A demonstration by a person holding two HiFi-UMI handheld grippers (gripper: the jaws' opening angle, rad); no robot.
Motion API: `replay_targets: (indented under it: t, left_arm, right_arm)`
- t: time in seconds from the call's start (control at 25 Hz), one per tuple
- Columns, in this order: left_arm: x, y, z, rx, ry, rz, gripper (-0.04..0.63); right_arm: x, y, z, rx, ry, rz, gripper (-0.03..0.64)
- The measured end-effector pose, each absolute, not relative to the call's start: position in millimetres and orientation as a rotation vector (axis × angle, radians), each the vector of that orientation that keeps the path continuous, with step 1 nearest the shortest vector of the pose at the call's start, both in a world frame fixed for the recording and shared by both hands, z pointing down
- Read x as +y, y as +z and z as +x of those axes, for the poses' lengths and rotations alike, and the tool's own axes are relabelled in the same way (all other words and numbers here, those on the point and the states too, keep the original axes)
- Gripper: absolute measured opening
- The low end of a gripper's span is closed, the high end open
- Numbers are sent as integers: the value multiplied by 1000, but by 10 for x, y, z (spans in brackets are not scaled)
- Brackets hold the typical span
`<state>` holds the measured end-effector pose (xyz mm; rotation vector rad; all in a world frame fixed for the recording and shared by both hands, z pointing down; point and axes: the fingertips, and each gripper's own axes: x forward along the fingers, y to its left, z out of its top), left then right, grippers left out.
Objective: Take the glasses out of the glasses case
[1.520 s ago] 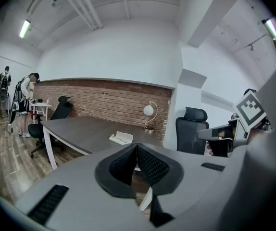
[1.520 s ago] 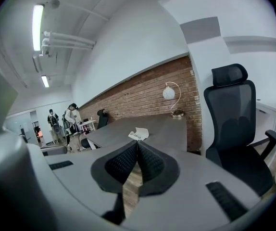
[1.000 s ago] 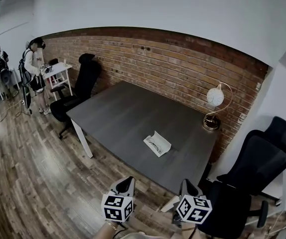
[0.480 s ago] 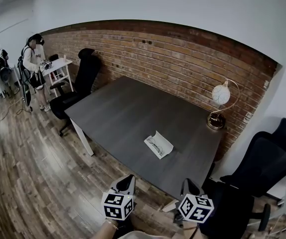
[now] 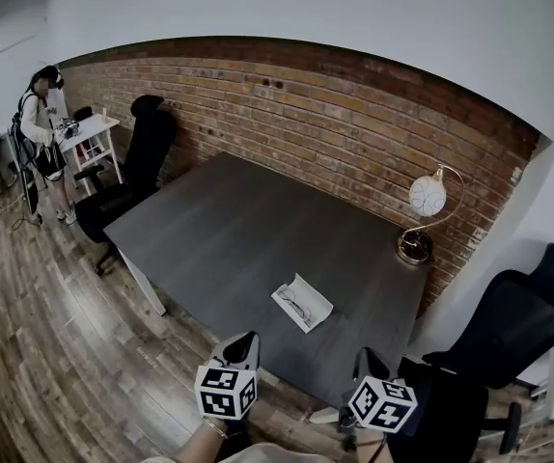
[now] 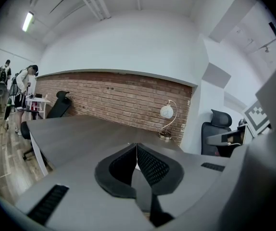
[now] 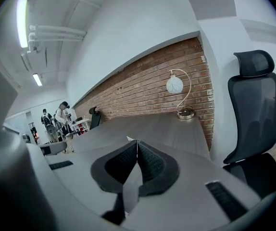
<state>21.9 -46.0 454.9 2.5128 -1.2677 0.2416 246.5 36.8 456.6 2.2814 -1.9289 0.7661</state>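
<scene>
Both empty: left hand-held gripper pressed together, right hand-held gripper likewise; glasses case apart.

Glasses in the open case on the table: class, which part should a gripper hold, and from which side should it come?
Probably the frame of the glasses, from above: they lie flat in the case, which is open and faces up, so nothing covers them. Whether the bridge or a temple is the better hold is too small to tell.

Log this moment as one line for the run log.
stage: pre-grasp, nothing touched | left gripper: shut, empty | right gripper: shut, empty | glasses case: open on table, glasses in it
</scene>
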Motion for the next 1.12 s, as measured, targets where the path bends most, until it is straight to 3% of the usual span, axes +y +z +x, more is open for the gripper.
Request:
replay_targets:
  t: [1.12]
  left_arm:
    - [-2586, 4741, -19, -1014, 330, 2585, 18]
  right_arm:
    - [-1327, 4578, 2065, -1681, 781, 2425, 32]
